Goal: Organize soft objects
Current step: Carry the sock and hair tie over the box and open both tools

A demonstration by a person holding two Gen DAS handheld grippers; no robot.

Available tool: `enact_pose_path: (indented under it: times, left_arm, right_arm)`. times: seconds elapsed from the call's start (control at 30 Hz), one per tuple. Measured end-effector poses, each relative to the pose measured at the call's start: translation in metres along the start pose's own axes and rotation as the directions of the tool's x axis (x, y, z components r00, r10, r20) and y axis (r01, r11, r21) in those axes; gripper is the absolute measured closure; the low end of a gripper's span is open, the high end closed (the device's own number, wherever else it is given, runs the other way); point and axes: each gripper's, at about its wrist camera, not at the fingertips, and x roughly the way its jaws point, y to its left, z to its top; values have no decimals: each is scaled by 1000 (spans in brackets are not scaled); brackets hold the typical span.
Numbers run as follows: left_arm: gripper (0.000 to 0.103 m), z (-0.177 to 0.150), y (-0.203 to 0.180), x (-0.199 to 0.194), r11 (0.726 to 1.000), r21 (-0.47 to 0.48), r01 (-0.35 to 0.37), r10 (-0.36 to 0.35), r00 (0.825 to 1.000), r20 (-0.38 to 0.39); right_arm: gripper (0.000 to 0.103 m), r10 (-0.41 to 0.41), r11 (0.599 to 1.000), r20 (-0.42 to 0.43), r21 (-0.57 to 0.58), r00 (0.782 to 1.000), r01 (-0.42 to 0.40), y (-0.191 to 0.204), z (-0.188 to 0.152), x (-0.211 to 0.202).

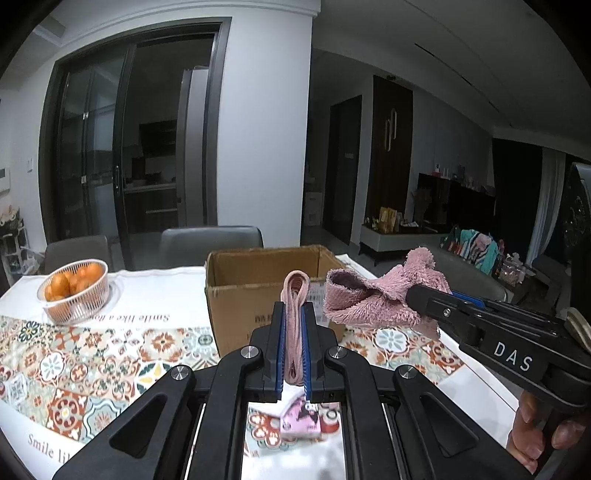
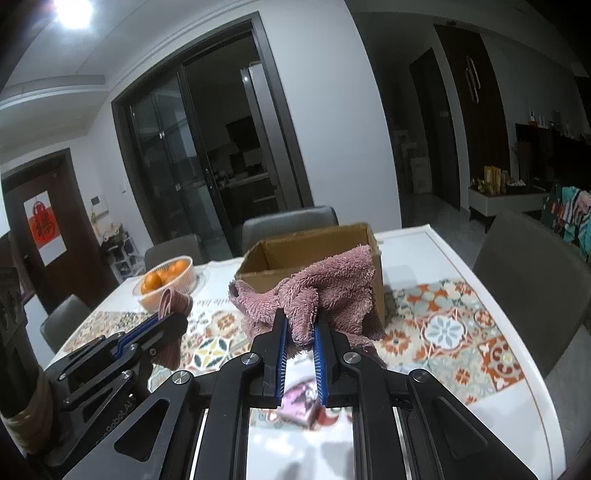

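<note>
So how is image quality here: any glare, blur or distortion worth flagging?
Left wrist view: dim room, strong fisheye bending of the doorframe; the pink packet under the tongs is blurred. Right wrist view: a ceiling light blows out the top left corner; the towel stays sharp, and the packet is blurred too.

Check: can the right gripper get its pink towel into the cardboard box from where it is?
Probably yes. The right gripper is shut on the pink towel, held above the table just short of the cardboard box. The box top is open and nothing sits between them.
</note>
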Motion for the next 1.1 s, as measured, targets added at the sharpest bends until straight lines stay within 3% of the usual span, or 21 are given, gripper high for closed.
enact_pose_path:
  times: [0.7,1.1]
  left_arm:
    - [94,49,19,66,998,38,-52,50,997,56]
    - [94,61,30,117,996,51,-66,65,998,24]
  right_arm:
    - [89,16,998,86,-63,996,-11,3,51,56]
    - [89,21,996,74,-91,997,-14,-4,69,99]
